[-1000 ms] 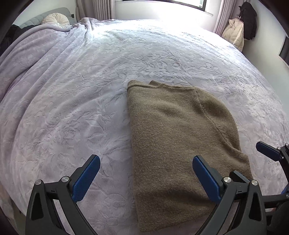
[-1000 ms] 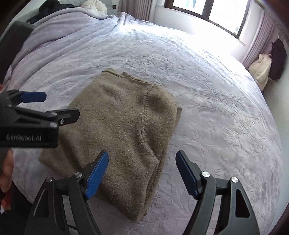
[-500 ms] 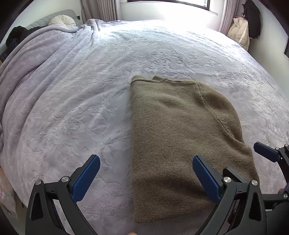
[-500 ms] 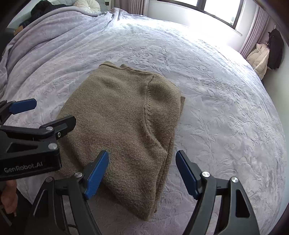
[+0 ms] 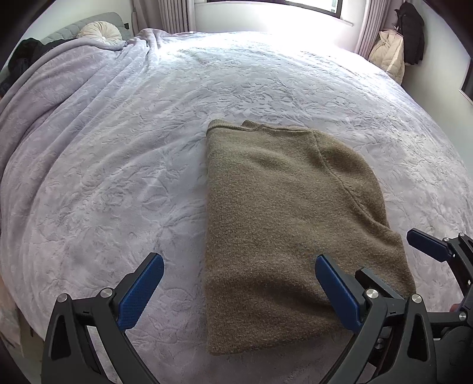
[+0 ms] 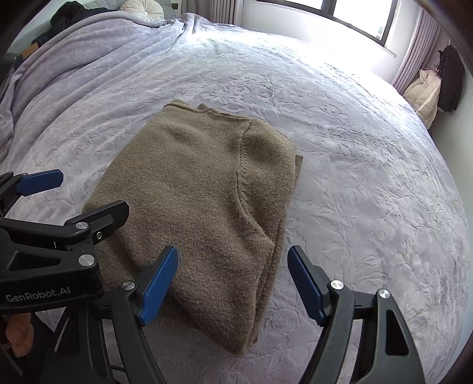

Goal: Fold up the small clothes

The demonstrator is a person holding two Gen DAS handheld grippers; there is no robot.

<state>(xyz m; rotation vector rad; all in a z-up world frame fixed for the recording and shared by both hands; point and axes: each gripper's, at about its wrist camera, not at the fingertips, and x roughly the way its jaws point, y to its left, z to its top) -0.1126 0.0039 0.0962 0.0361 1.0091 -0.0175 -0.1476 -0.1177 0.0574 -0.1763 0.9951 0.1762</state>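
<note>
An olive-brown knitted sweater lies folded lengthwise on the bed, its neckline at the far end and its hem near me; it also shows in the right wrist view. My left gripper is open and empty, hovering over the sweater's near left edge. My right gripper is open and empty over the near right corner of the sweater. The left gripper's body shows at the left of the right wrist view. The right gripper's blue fingertip shows at the right of the left wrist view.
The bed is covered by a lilac embossed blanket. A round cream cushion and dark clothing lie at the far left. Coats hang by the curtains at the far right. A window is behind the bed.
Both grippers have drawn back and up from the sweater, which now looks further away. Jaws stay open. The sweater has not moved.
</note>
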